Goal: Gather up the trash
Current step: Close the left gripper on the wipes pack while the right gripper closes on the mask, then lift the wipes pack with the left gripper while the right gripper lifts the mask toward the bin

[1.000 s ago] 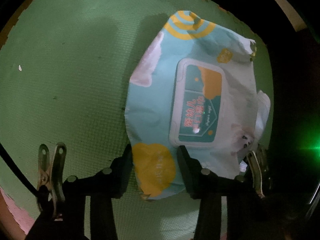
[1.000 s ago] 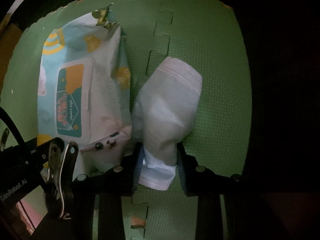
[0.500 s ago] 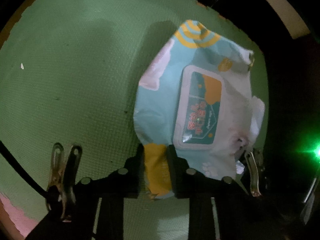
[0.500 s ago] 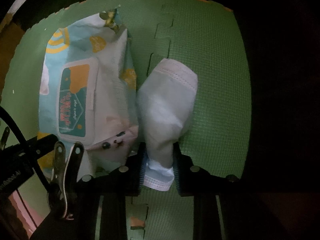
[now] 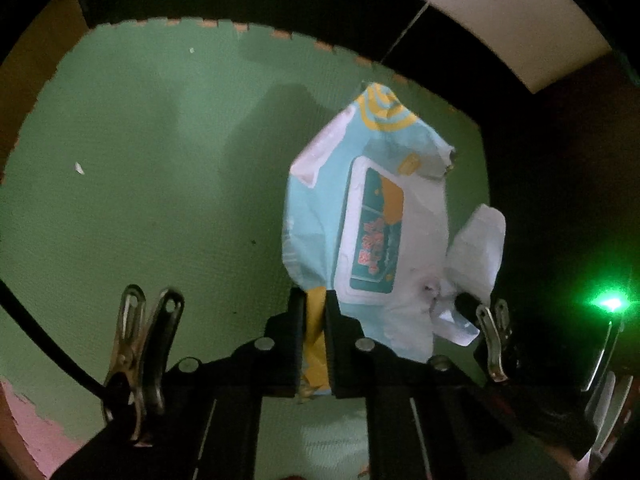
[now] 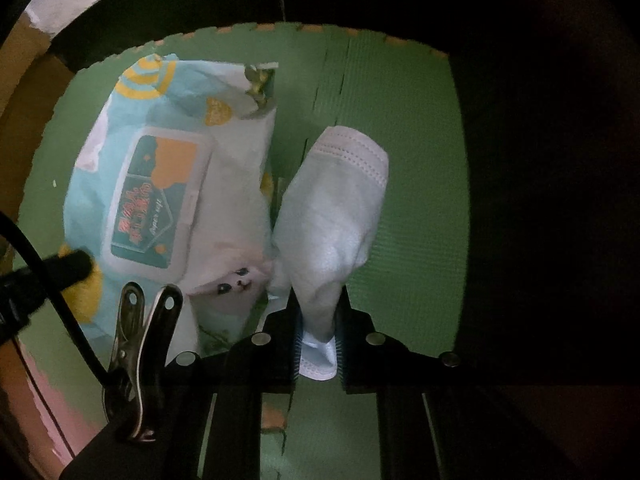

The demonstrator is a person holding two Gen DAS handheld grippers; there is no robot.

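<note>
A light-blue wet-wipes pack [image 5: 360, 216] with yellow patches and a teal lid label hangs in my left gripper [image 5: 316, 312], which is shut on its yellow corner and holds it above the green foam mat [image 5: 140, 184]. The pack also shows in the right wrist view [image 6: 160, 192]. A pale blue face mask [image 6: 332, 208] is pinched by its lower end in my right gripper [image 6: 318, 320], which is shut on it. The mask shows in the left wrist view [image 5: 476, 248], right of the pack.
The green puzzle mat [image 6: 400, 160] ends in a toothed edge; dark floor and a pale strip [image 5: 500, 20] lie beyond it. A pink mat piece [image 5: 32, 432] is at the lower left. Small white crumbs [image 5: 78, 167] lie on the mat.
Both grippers closed, the left on the pack's yellow corner and the right on the mask. Both items have risen off the mat, and more of the mat's far edge shows.
</note>
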